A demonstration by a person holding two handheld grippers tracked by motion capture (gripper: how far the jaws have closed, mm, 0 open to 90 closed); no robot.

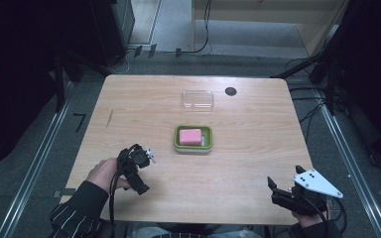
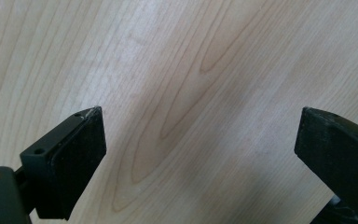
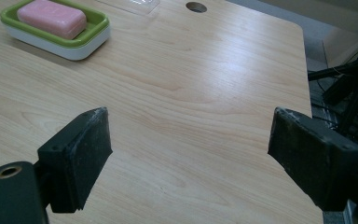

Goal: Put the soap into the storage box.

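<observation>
Where the pale wood surface ends, grey floor and black cables run off into a dark room. Round grommet hole near the far edge, clear plastic lid just beside it. Pink soap bar lies mid-surface in a green-rimmed dish, long axis running left to right. My left tongs near the front left corner, released, over bare wood. My right tongs at the front right edge, jaws wide apart, nothing between them.

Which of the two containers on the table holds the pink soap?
The green-rimmed dish, nearer the person, holds the pink soap. The clear container behind it looks empty.
</observation>
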